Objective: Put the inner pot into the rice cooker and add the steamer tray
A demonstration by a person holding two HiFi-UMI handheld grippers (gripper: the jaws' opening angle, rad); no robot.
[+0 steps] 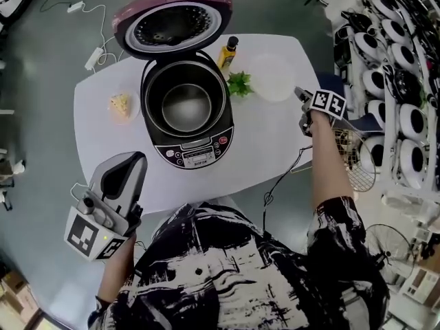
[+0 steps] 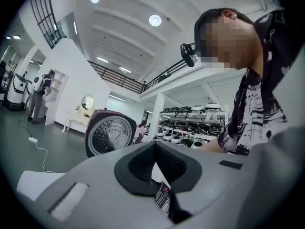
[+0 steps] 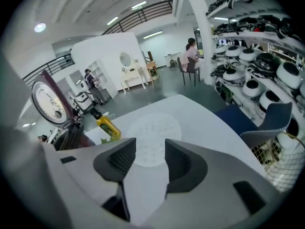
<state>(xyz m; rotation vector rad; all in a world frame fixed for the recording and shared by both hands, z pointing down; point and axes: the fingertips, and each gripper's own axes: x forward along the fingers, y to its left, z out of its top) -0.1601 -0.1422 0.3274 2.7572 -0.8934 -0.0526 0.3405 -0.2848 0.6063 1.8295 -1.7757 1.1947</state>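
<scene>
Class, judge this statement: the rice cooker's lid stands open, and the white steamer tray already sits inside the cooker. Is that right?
Not quite. The lid of the rice cooker does stand open, but the white steamer tray is not inside the cooker. It lies flat on the table, to the right of the cooker in the head view.

Your cooker is black, its lid maroon, the pot silver. White table; white tray, dotted hole pattern. Yellow bottle, black cap; green leaves. Your shirt: black-and-white print. Your left gripper and right gripper: grey, black pads, black-and-white square markers.
</scene>
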